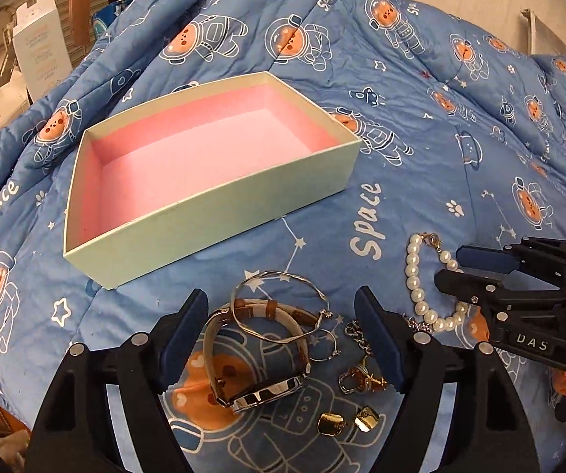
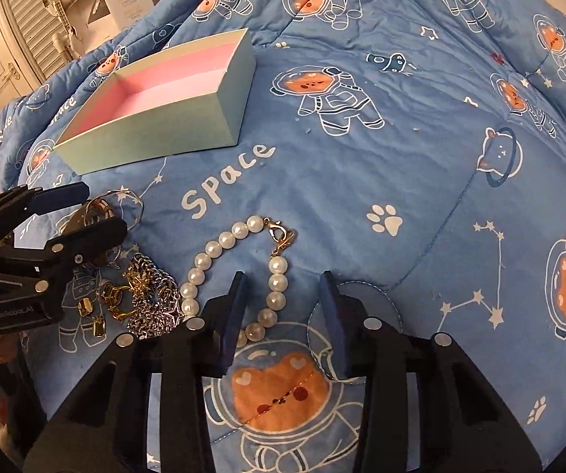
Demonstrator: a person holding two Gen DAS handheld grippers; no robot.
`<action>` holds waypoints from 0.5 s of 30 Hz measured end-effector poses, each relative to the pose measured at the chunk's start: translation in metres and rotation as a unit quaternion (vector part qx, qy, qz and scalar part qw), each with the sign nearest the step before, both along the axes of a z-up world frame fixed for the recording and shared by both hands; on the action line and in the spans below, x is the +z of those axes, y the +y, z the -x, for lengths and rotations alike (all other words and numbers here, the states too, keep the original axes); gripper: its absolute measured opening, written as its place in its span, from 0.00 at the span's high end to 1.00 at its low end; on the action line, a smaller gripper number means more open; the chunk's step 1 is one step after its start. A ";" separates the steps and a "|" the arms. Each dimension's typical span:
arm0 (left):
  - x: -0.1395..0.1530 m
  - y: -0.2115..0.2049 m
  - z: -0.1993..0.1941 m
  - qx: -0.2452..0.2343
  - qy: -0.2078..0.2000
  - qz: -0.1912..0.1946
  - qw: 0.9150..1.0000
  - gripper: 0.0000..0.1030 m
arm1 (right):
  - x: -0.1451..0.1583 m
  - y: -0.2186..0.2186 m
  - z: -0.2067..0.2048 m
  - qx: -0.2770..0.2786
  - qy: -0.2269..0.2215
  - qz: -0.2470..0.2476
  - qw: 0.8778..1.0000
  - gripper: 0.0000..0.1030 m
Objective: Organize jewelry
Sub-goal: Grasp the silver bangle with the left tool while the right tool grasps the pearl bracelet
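A blue astronaut-bear quilt (image 1: 421, 90) covers the surface, with a white carton (image 1: 40, 45) beyond its far-left edge.

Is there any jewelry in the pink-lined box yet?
No, the pink-lined cardboard box shows only bare pink lining; the white pearl bracelet lies on the quilt.

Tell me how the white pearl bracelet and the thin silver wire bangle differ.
The white pearl bracelet is a string of round beads with a gold clasp; the thin silver wire bangle is one bare twisted loop. The bracelet lies alone on the blue quilt; the bangle rests across a beige-strap watch. Both remain outside the pink-lined box.
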State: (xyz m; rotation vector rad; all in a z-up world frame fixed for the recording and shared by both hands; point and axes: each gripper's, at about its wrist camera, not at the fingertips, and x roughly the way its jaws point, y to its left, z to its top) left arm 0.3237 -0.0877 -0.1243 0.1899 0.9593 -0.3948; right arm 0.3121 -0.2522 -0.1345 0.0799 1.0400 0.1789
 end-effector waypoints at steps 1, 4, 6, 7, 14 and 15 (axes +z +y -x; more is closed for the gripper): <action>-0.002 -0.002 -0.001 -0.002 -0.001 -0.007 1.000 0.27 | 0.000 0.002 0.000 0.001 -0.001 0.003 1.000 0.69; -0.005 -0.007 -0.002 -0.005 -0.005 -0.021 1.000 0.29 | 0.000 0.008 0.000 0.006 -0.009 0.013 1.000 0.77; -0.005 -0.009 -0.001 -0.005 -0.010 -0.035 0.999 0.36 | -0.001 0.009 0.000 0.010 -0.011 0.012 1.000 0.83; -0.006 -0.010 -0.001 -0.006 -0.013 -0.042 0.999 0.42 | -0.001 0.010 0.001 0.013 -0.013 0.014 1.000 0.85; -0.003 -0.012 0.000 -0.019 -0.017 -0.036 0.999 0.46 | -0.002 0.014 0.003 0.020 -0.025 0.020 0.999 0.89; -0.001 -0.010 0.001 -0.017 -0.017 -0.028 0.999 0.46 | -0.002 0.013 0.003 0.020 -0.025 0.018 0.999 0.89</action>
